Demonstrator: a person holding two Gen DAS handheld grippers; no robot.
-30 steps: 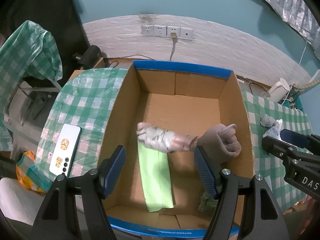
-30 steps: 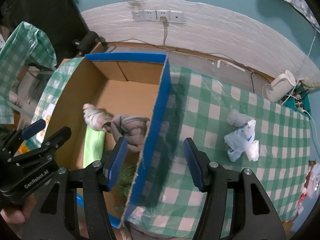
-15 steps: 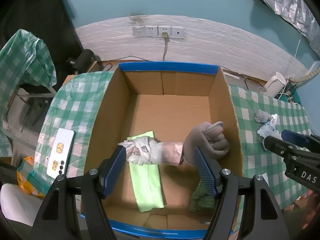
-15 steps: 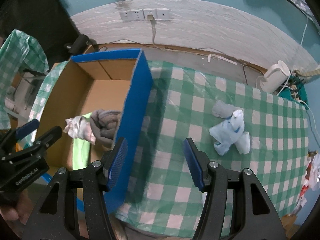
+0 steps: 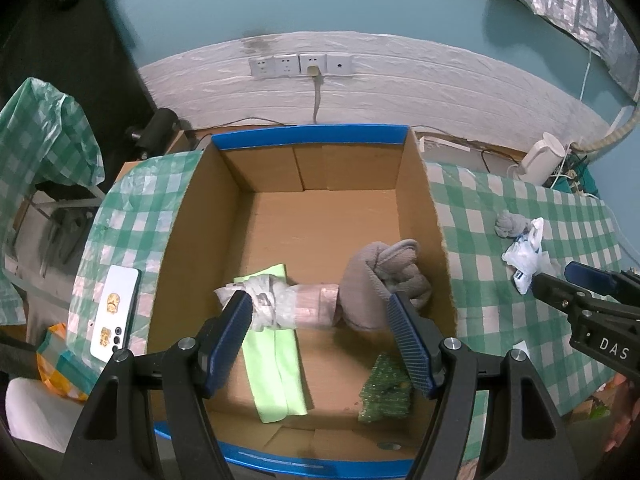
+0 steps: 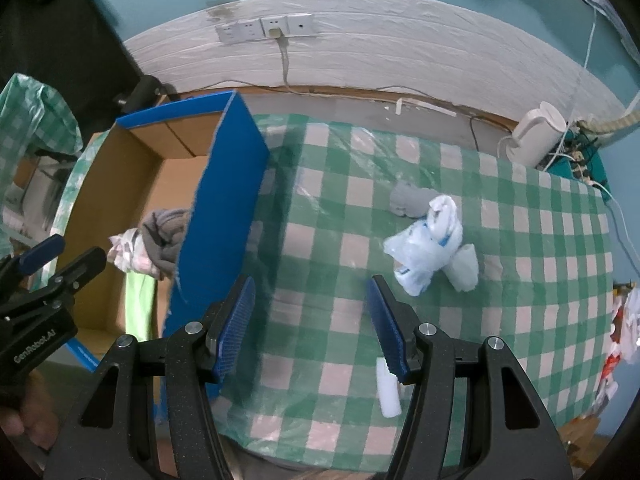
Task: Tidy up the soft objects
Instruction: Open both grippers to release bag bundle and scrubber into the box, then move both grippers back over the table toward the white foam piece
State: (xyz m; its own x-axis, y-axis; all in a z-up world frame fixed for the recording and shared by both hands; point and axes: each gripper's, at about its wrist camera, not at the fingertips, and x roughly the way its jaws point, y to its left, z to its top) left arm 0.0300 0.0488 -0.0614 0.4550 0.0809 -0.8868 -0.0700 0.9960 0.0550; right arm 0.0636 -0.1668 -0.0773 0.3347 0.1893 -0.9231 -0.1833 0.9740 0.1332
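Note:
An open cardboard box [image 5: 424, 200] with a blue rim holds a grey knotted cloth [image 5: 380, 280], a plastic-wrapped pink roll [image 5: 288, 304], a flat green cloth [image 5: 276, 368] and a glittery green tree shape [image 5: 386, 392]. My left gripper [image 5: 320, 328] hovers open above them, touching nothing. On the checked tablecloth to the right lie a knotted white plastic bundle [image 6: 432, 248] and a small grey sock ball [image 6: 408, 200]. My right gripper [image 6: 312, 320] stands open over bare tablecloth, just right of the box's blue wall [image 6: 224, 216] and left of the bundle.
A white phone [image 5: 114, 312] lies on the cloth left of the box. A small white tube [image 6: 390, 392] rests by the right finger. A white appliance [image 6: 536, 132] with cables sits at the back right. The table's near edge is close below.
The right gripper has moved right, from straddling the box's blue wall to over the tablecloth. The left gripper drifted a little over the box. Both jaws kept their width.

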